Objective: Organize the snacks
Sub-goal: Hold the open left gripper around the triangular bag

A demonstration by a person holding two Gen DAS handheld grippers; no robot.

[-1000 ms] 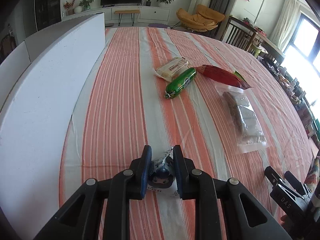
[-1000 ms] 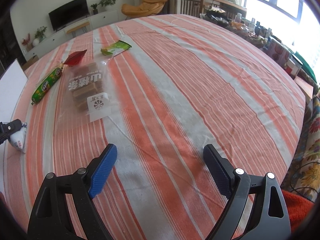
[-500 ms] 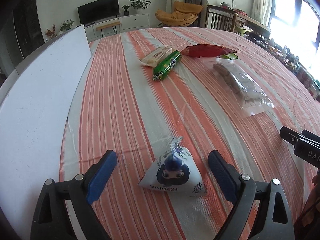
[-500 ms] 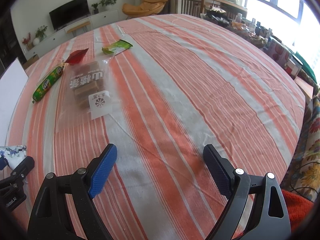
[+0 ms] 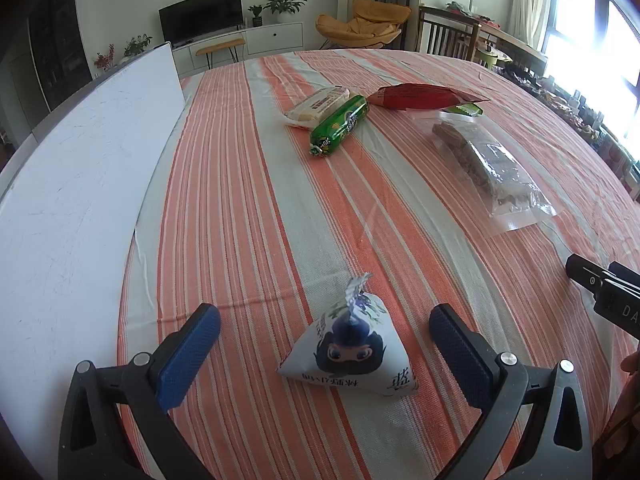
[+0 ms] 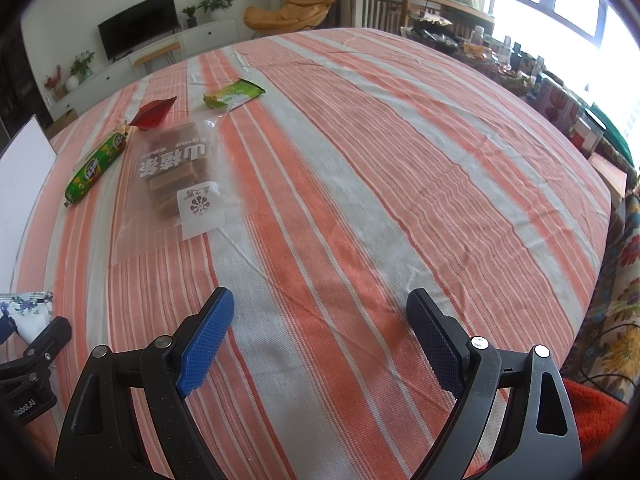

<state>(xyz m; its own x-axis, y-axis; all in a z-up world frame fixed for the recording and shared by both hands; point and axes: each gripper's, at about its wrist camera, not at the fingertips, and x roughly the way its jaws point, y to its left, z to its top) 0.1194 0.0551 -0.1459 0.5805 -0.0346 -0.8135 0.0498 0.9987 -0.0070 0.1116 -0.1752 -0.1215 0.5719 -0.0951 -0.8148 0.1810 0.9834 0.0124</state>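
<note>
Left gripper (image 5: 325, 330) jaws just opened wide, releasing triangular pouch (image 5: 349, 354) onto surface (image 5: 248, 208). Right gripper (image 6: 320, 322) apart, empty. Green sausage (image 5: 340, 125), clear bag (image 5: 490, 166), red packet (image 5: 420, 97) unsorted.

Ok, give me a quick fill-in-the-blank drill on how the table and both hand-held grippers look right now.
1. The left hand-held gripper has just been opening; the triangular snack pouch sits ____ between its fingers.
2. The right hand-held gripper holds ____.
3. The green sausage lies against the ____ packet.

Missing: untouched; nothing; beige
</note>
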